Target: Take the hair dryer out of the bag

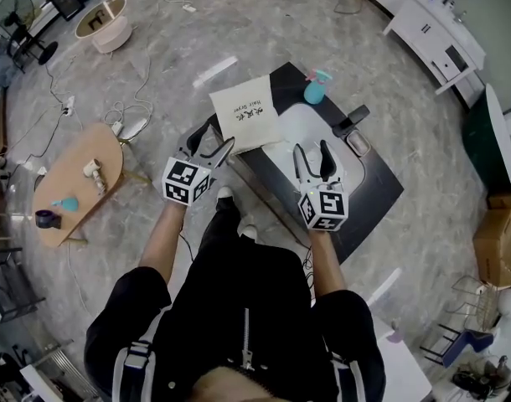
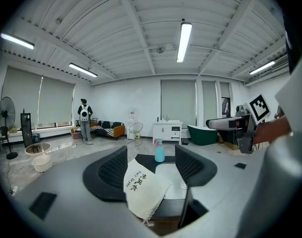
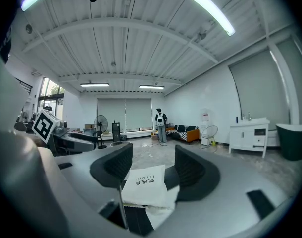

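A white cloth drawstring bag (image 1: 246,112) with printed lettering lies closed on the near-left corner of a black table (image 1: 375,193). The same bag (image 2: 142,185) shows between the left gripper's jaws, and the bag (image 3: 146,186) shows again in the right gripper view. The hair dryer itself is hidden. My left gripper (image 1: 214,147) hovers open just short of the bag's near-left edge, holding nothing. To the right, my right gripper (image 1: 313,160) is open and empty over a white mat (image 1: 301,137).
A teal spray bottle (image 1: 316,87) stands at the table's far edge, and a dark device (image 1: 351,121) sits on a small tray to the right. On the floor at left are a wooden side table (image 1: 75,180), cables and a round tub (image 1: 104,23). A person (image 2: 84,119) stands far off.
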Demonstrator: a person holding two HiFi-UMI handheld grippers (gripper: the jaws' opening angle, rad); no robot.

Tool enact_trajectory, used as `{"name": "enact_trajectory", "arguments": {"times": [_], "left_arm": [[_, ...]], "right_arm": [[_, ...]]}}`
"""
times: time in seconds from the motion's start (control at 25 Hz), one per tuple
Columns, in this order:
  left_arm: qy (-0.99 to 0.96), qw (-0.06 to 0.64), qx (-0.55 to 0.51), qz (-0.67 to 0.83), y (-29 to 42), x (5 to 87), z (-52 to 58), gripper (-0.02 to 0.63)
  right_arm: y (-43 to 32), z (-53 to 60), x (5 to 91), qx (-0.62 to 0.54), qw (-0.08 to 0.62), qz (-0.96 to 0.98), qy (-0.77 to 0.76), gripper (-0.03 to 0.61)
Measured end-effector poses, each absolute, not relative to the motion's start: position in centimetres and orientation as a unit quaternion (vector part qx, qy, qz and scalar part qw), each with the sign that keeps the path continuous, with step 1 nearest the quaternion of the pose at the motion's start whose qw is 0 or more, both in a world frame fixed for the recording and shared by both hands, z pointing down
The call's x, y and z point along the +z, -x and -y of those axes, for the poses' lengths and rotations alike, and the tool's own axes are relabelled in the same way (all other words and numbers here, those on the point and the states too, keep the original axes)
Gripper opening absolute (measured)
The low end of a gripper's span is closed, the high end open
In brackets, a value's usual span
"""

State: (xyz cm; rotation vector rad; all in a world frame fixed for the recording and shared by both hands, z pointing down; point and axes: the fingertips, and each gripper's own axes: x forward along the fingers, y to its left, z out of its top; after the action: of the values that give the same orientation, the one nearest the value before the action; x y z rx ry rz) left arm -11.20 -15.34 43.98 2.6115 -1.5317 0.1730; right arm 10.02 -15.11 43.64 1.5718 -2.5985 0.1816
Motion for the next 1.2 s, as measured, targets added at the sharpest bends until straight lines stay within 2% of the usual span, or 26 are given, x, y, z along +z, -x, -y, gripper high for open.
{"name": "enact_trajectory", "arguments": {"times": [0.68, 1.2], "left_arm": [[-0.888, 0.098, 0.119, 0.433, 8.9, 50.7, 17.7, 0.310], [-0.904, 0.111, 0.241, 0.336, 6.5, 60.6, 18.7, 0.308]], "right_arm": [[-9.1, 16.2, 48.4, 0.102, 0.087, 0.839, -0.527, 0.264], [-10.3, 16.0, 52.6, 0.145, 0.110, 0.814, -0.552, 0.265]]}}
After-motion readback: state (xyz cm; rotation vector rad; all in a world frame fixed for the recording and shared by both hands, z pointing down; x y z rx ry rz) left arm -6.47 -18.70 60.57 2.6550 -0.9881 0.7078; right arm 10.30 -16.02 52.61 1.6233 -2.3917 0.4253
